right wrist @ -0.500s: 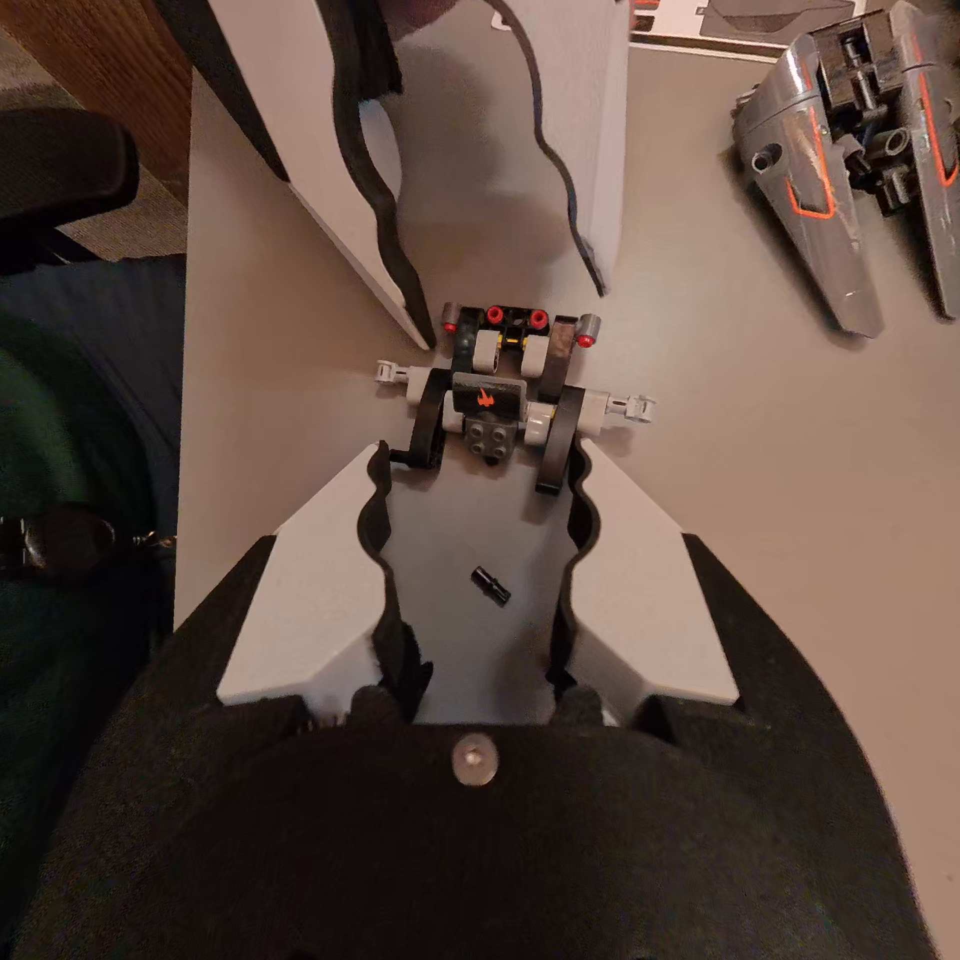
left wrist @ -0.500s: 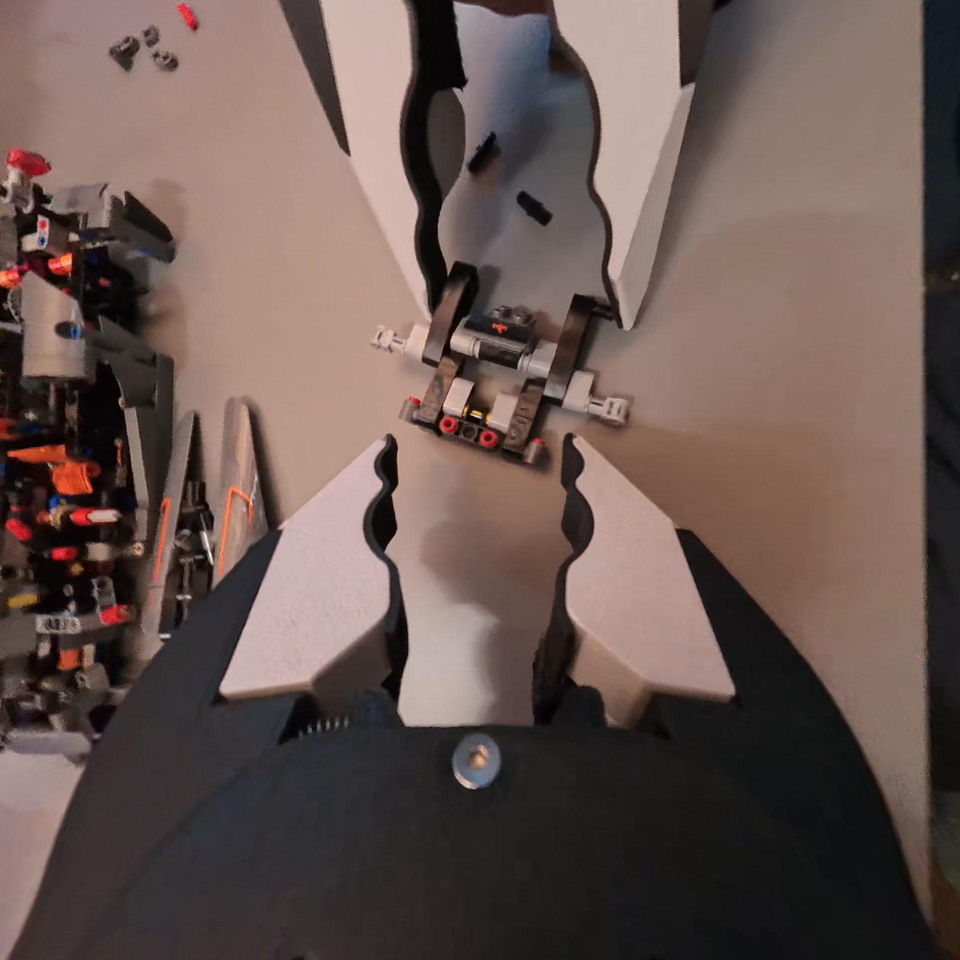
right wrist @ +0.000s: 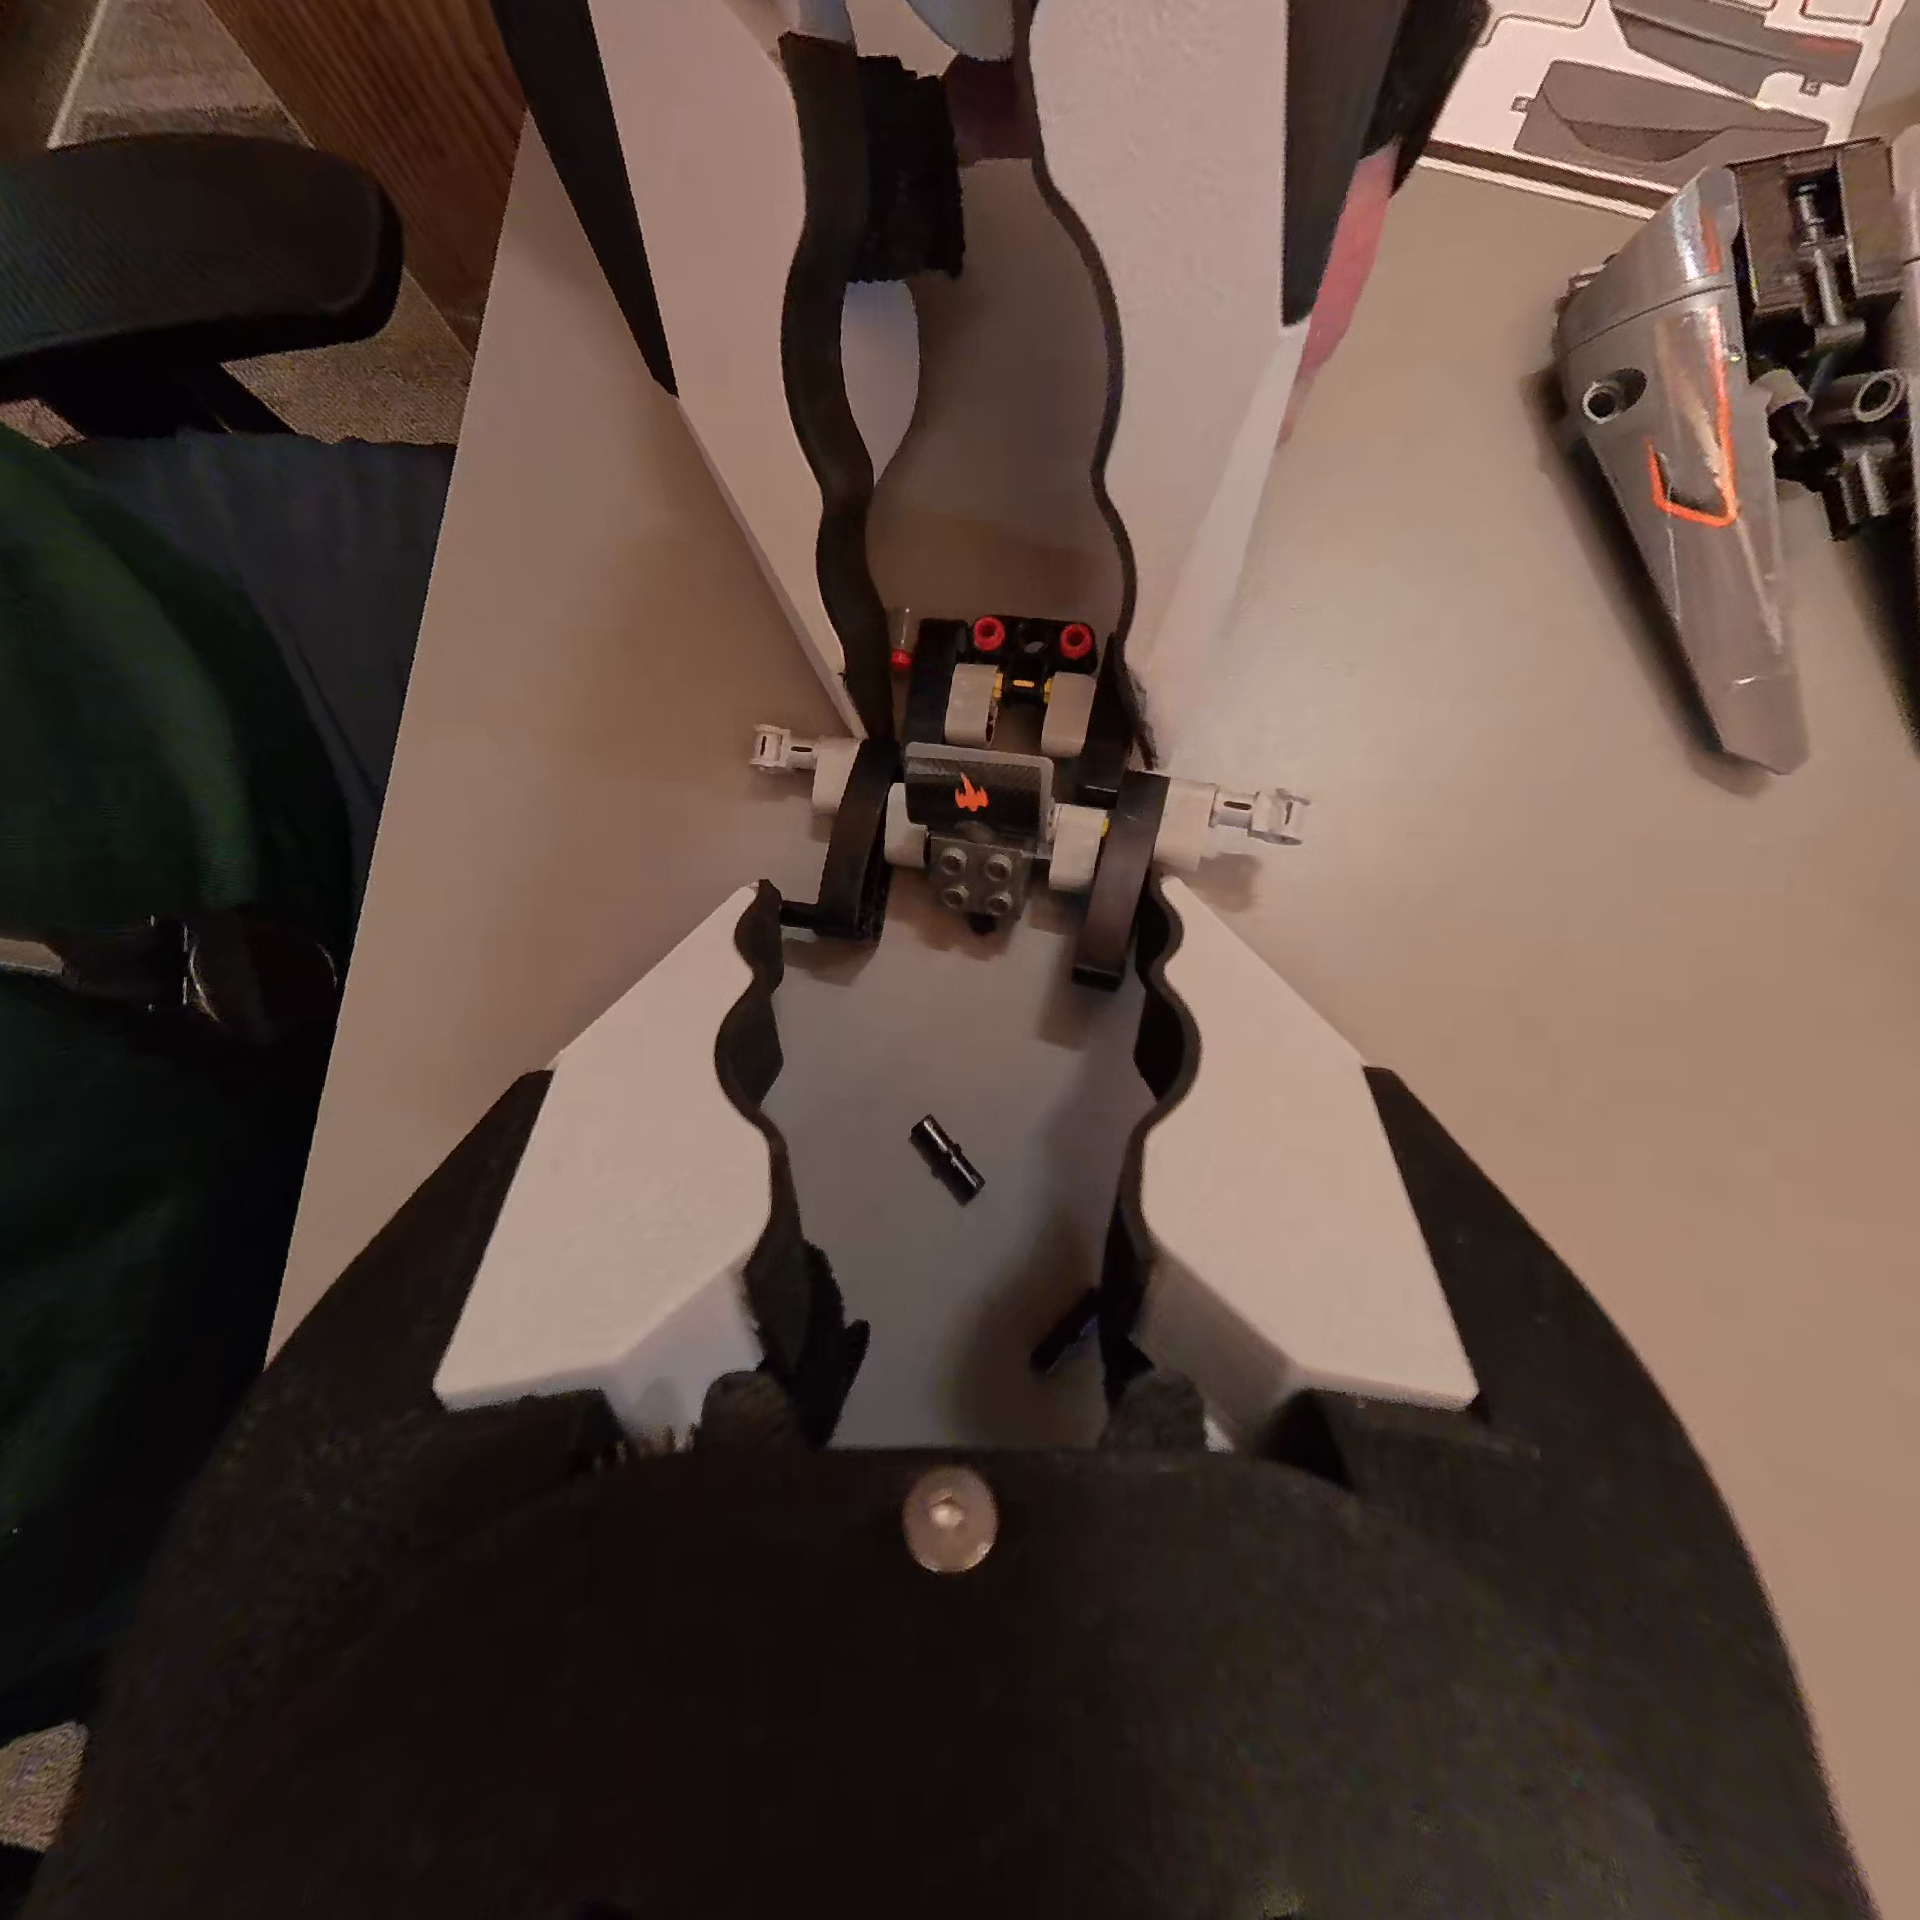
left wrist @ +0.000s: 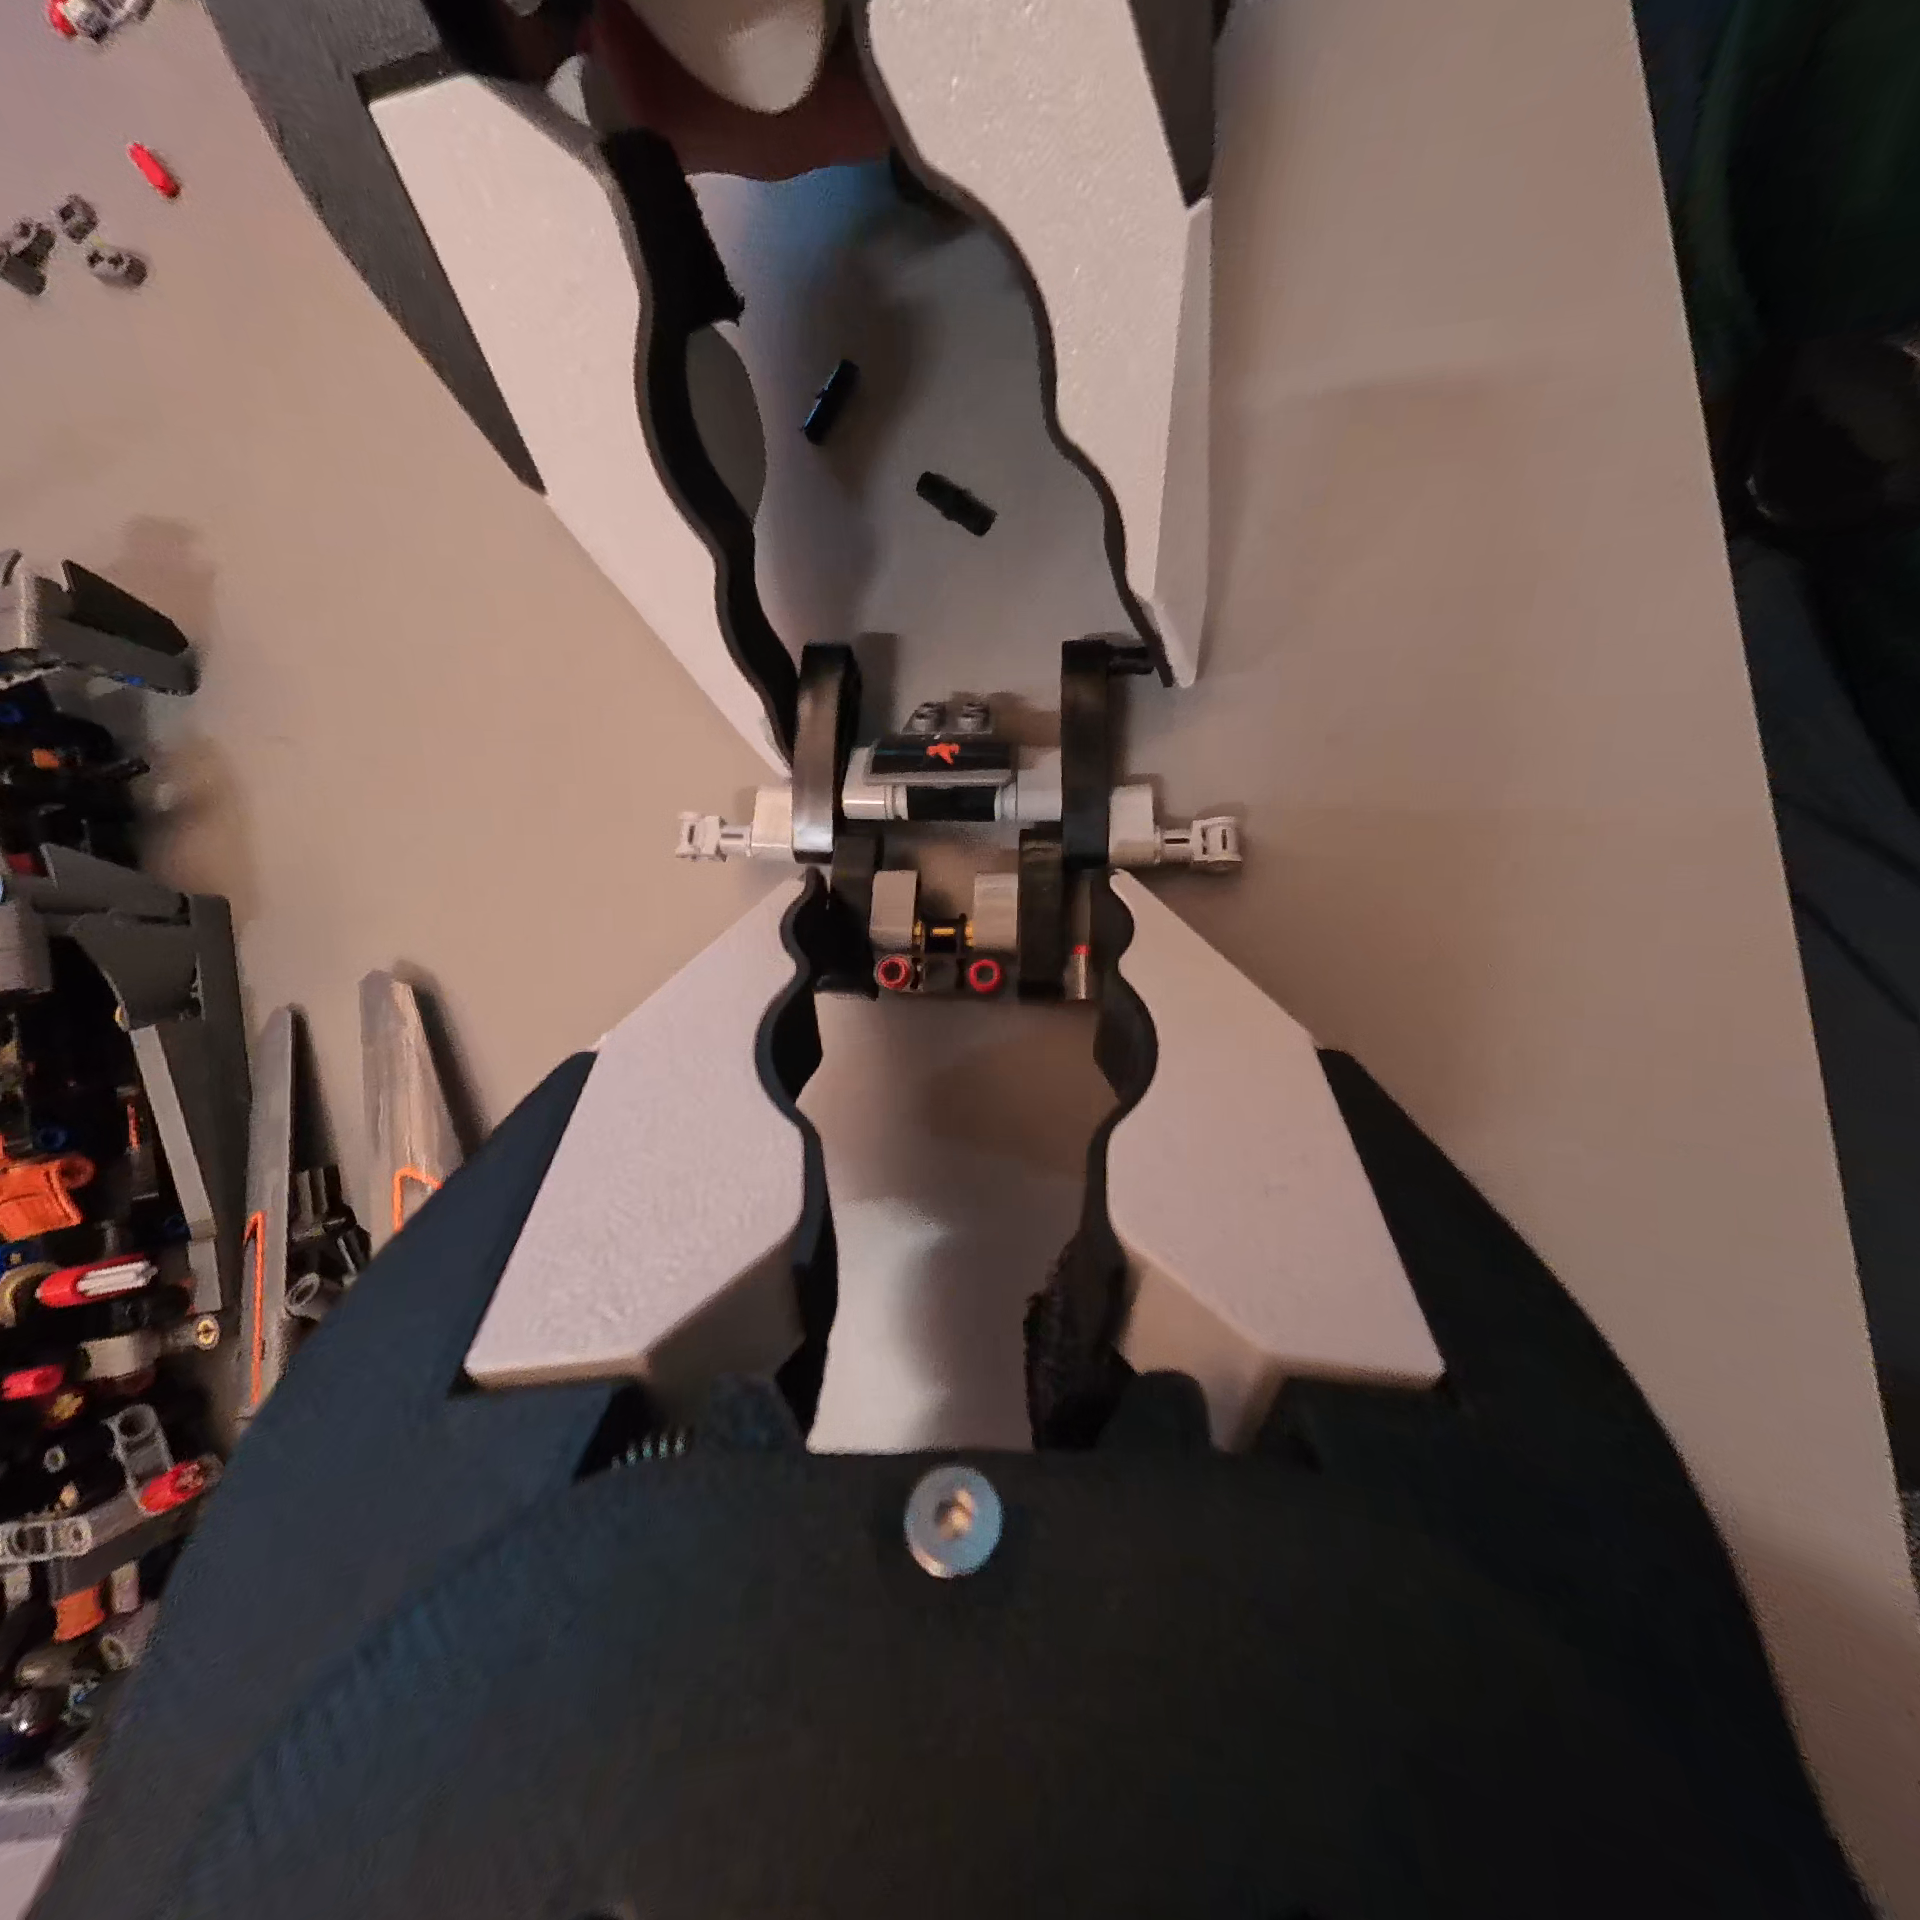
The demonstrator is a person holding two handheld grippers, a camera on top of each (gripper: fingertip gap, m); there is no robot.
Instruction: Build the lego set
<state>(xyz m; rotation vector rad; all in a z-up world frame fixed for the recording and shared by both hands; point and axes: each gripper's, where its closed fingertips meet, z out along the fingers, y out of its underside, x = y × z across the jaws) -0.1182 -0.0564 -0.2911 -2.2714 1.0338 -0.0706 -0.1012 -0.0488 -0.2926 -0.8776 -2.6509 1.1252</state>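
A small black-and-grey lego assembly (left wrist: 940,821) with two red pins lies on the beige table (left wrist: 416,727); it also shows in the right wrist view (right wrist: 977,790). My left gripper (left wrist: 956,914) has its fingers closed against the sides of the red-pin end. My right gripper (right wrist: 961,914) faces it from the opposite side, open, with its fingertips flanking the two black curved beams. Two loose black pins (right wrist: 945,1158) lie on the table between the right gripper's fingers; they also show in the left wrist view (left wrist: 956,504).
A large part-built lego model (left wrist: 83,1143) and grey panels (left wrist: 405,1101) lie left of the left gripper, with loose small pieces (left wrist: 73,249) farther off. A grey winged section (right wrist: 1683,468) and an instruction booklet (right wrist: 1662,94) are at the right. The table edge and a chair armrest (right wrist: 187,249) are at the left. My two grippers' fingertips are within a few centimetres of each other. My left tips are roughly 11 cm from the grey winged section (right wrist: 1683,468).
My left gripper has moved forward onto the assembly's red-pin end and its fingers have narrowed around it. The right gripper has kept its place and opening.
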